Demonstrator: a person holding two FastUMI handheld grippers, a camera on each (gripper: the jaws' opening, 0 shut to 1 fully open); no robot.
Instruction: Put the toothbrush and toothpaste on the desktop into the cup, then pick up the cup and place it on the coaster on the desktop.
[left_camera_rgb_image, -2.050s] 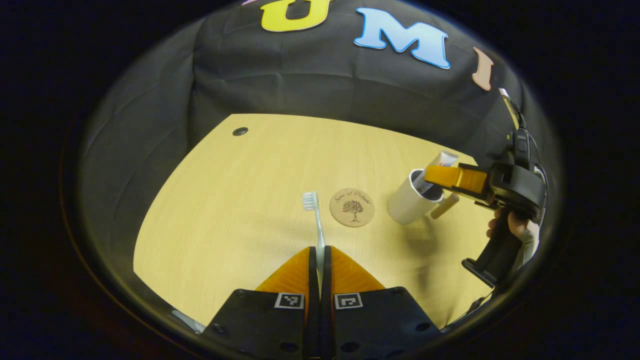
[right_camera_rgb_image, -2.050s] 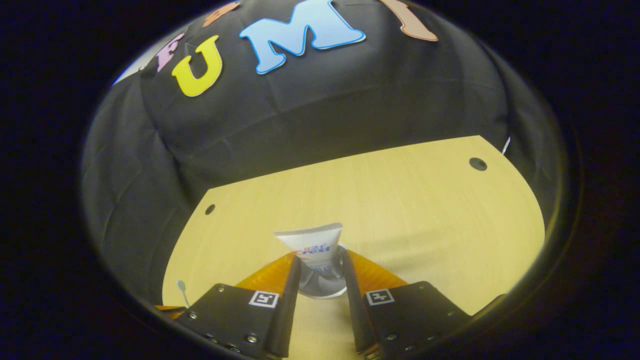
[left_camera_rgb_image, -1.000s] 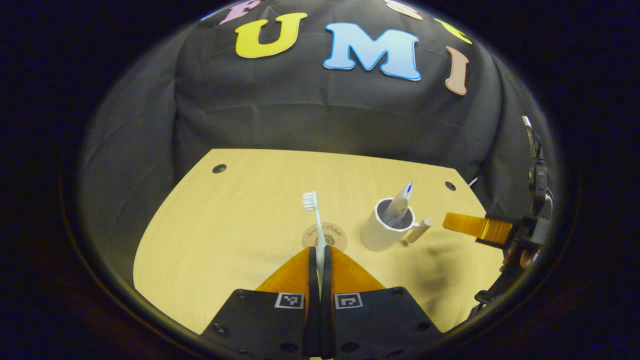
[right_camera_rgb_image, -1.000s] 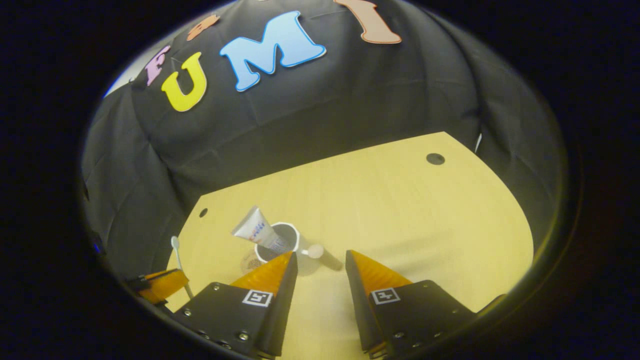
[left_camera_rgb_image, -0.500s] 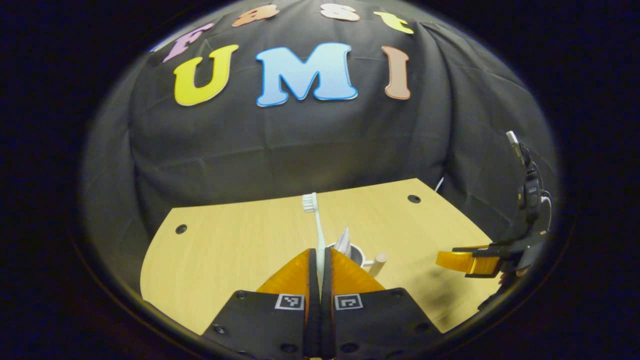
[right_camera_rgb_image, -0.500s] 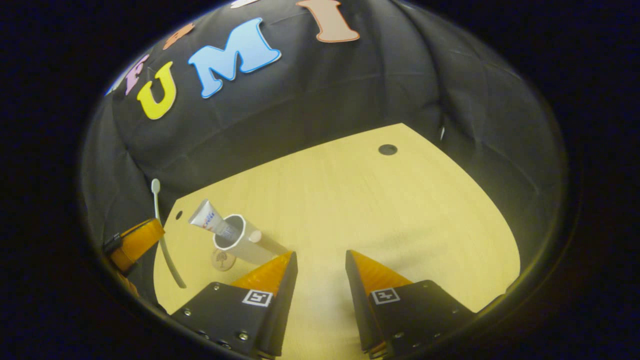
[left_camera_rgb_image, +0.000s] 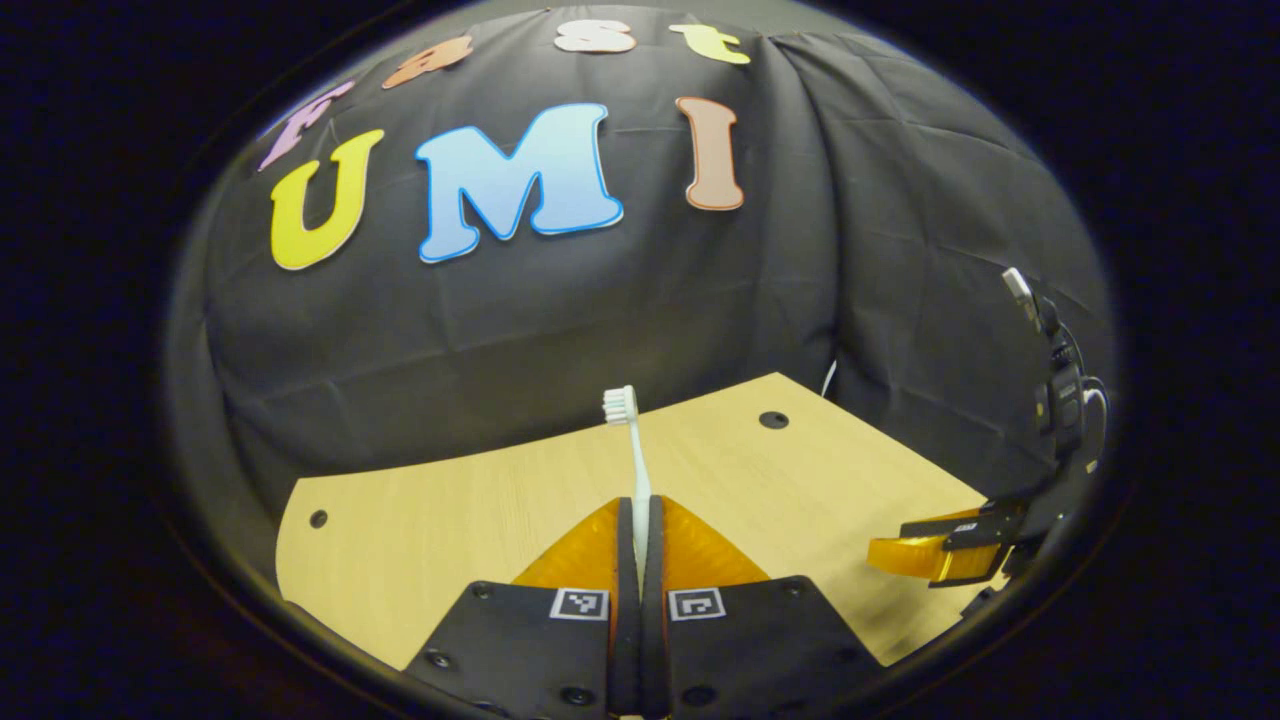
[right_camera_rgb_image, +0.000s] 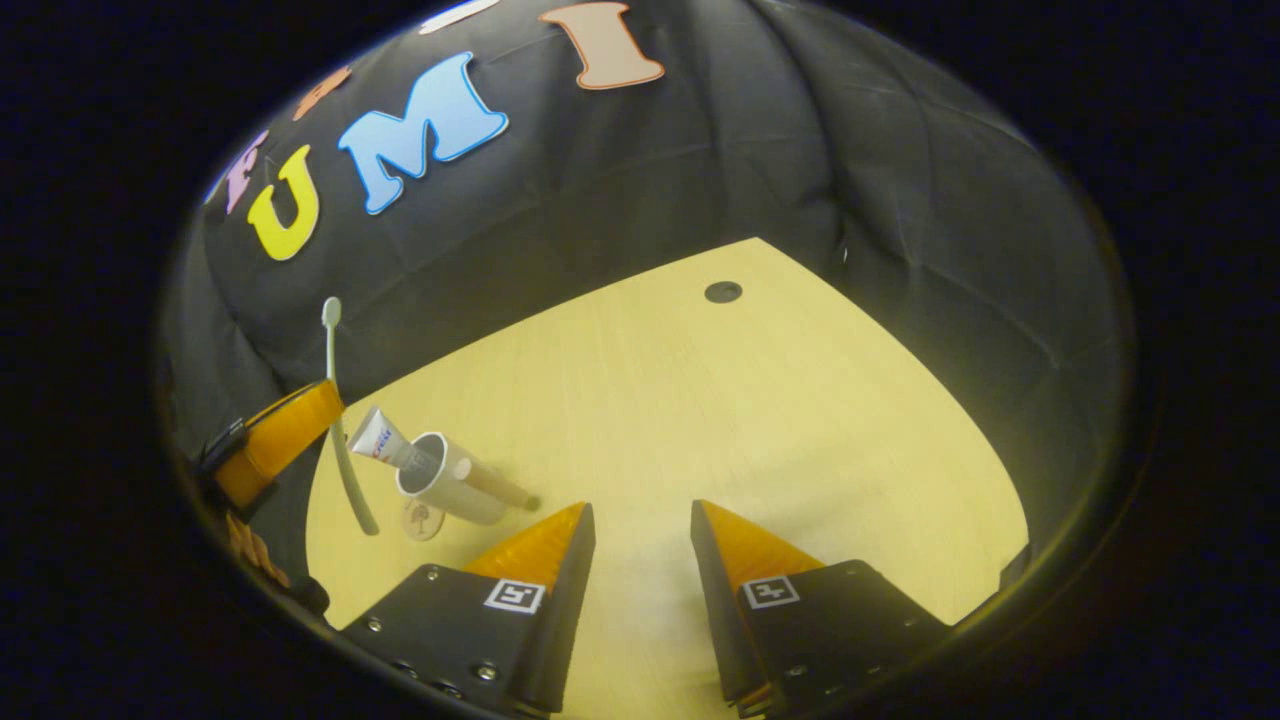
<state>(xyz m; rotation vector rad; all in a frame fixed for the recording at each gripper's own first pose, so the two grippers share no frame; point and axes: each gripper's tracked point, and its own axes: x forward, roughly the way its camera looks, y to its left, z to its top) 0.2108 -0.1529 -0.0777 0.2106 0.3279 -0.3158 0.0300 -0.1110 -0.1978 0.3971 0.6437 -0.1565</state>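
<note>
My left gripper (left_camera_rgb_image: 637, 505) is shut on the white toothbrush (left_camera_rgb_image: 636, 462), which points up and forward with its bristle head at the top. In the right gripper view the left gripper (right_camera_rgb_image: 300, 415) holds that toothbrush (right_camera_rgb_image: 336, 400) nearly upright in the air, just left of the white cup (right_camera_rgb_image: 445, 485). The cup stands on the desktop with the toothpaste tube (right_camera_rgb_image: 376, 438) leaning out of it and its wooden handle (right_camera_rgb_image: 497, 486) facing right. The round cork coaster (right_camera_rgb_image: 422, 520) lies in front of the cup. My right gripper (right_camera_rgb_image: 640, 515) is open and empty, well to the cup's right.
The light wooden desktop (right_camera_rgb_image: 720, 400) has small dark cable holes (right_camera_rgb_image: 722, 292) near its far corners. The black cloth wall rises close behind it. In the left gripper view the right gripper (left_camera_rgb_image: 940, 555) hangs over the desk's right edge.
The right gripper let go of the toothpaste in the cup, opened and drew back to the right. The left gripper lifted the toothbrush, tilted it upright and carried it toward the cup.
</note>
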